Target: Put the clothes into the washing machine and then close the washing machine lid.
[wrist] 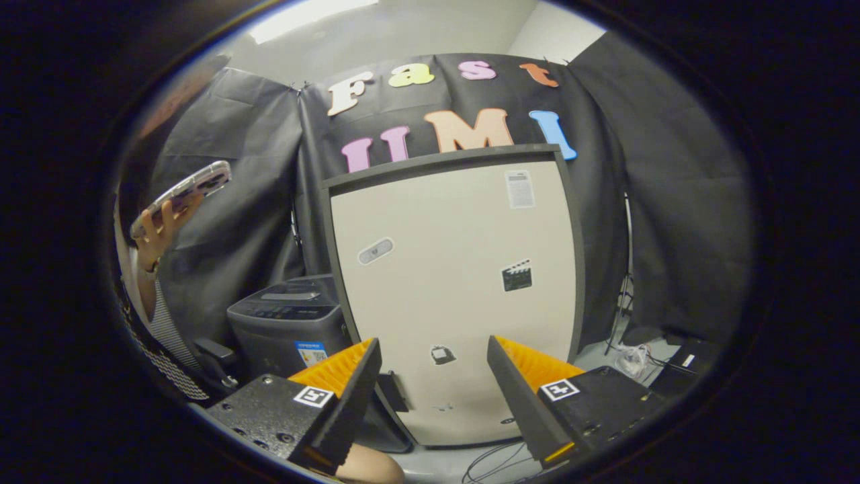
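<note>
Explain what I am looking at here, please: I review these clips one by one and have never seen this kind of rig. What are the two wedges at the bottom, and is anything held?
The picture comes from a fisheye camera riding on a hand-held gripper, looking forward along it. The two wedges at the bottom are its fingers; they stand apart with nothing between them, so nothing is held. Beyond them stands a tall pale cabinet with a few stickers on its front. Beside it, lower down, is a dark grey washing machine with its lid down. Next to that a person's hand holds up a phone. Cables lie on the floor near the cabinet's foot. I see no clothes here.
</note>
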Demonstrator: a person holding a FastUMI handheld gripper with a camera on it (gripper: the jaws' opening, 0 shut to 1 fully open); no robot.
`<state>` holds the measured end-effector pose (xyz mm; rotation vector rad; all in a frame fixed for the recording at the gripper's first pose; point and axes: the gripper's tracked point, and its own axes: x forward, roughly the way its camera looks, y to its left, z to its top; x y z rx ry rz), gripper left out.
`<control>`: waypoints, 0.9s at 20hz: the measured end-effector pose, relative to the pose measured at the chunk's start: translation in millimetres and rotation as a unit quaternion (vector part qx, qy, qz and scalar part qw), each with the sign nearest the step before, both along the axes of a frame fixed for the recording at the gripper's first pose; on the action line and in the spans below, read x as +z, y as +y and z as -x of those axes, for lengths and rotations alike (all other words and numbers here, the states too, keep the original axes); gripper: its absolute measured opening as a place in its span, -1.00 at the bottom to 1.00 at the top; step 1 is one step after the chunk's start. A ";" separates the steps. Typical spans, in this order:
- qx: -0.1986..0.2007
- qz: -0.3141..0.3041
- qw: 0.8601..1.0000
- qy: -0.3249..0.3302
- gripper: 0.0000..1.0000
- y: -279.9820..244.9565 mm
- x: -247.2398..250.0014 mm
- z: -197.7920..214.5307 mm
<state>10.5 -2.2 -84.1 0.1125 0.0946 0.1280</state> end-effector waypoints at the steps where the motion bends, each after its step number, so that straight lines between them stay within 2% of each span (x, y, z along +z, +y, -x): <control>1: -0.001 0.002 1.000 -0.004 0.92 0.0 -1.2 2.1; 4: -0.001 0.010 1.000 -0.012 0.92 -1.0 1.1 15.6; 11: -0.005 0.018 1.000 -0.019 0.92 2.7 -1.6 17.1; 16: 0.004 0.062 0.998 -0.018 0.93 11.7 -6.6 27.5; 18: -0.002 0.046 0.998 -0.040 0.93 9.9 3.5 36.8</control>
